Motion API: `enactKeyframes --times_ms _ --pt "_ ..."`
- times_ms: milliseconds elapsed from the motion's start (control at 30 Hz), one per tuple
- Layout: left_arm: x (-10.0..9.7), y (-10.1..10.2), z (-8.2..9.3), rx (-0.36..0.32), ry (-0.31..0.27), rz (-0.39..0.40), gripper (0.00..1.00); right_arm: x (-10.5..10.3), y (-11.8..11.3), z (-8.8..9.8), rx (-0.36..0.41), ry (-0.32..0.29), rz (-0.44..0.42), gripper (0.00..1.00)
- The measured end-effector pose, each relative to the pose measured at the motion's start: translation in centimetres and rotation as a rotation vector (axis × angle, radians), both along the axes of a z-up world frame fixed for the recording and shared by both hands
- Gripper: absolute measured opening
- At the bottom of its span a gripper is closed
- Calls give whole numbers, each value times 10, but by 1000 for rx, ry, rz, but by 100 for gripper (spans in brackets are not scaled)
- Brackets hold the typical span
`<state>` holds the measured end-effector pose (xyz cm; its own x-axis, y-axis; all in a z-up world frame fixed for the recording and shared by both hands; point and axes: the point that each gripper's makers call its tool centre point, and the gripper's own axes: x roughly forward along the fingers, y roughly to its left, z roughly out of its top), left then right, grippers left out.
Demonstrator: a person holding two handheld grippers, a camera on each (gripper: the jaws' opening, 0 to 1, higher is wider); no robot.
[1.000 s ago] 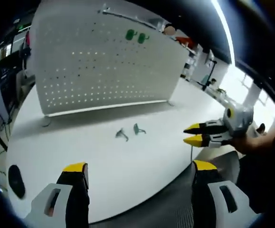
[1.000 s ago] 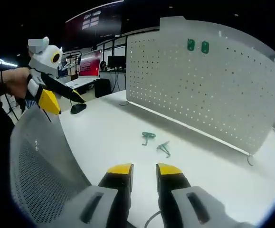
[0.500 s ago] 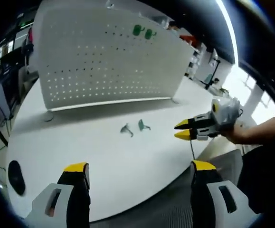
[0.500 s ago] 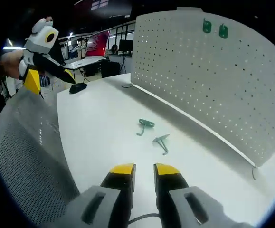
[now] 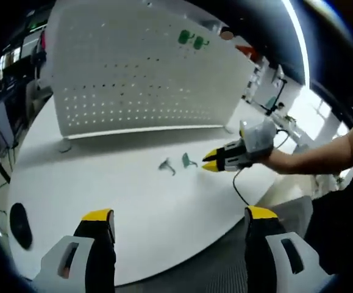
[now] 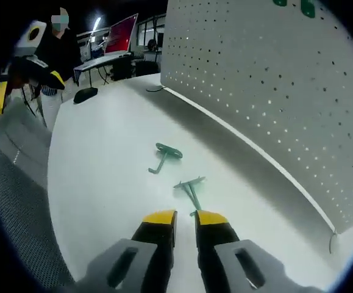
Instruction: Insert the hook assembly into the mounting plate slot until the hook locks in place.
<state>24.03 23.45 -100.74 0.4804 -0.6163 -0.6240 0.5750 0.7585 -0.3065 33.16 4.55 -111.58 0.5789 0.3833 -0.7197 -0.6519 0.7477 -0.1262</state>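
Green plastic hooks: one thin, wiry (image 6: 190, 190) at lower centre of the right gripper view, just above the right gripper (image 6: 185, 218), fingers nearly clenched, empty; another, flat-headed (image 6: 164, 155), just up-left. Both flat on smooth white table (image 6: 103, 152). Matte white perforated pegboard (image 6: 274, 79) upright, upper right. Left gripper (image 5: 179, 215) fingers released, wide apart.

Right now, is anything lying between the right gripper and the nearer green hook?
No. In the right gripper view, bare white table separates the right gripper from the nearer hook.
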Motion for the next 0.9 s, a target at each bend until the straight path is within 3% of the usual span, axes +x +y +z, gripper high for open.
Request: enactKeyframes --times_ms 167,433,900 --pt "2 4 -5 4 13 8 89 16 3 -5 -25 -1 5 9" --pt "6 4 -7 -3 20 11 89 23 1 -17 -59 44 13 6" --pt "7 5 -10 -12 25 16 88 23 4 -19 53 116 -49 0"
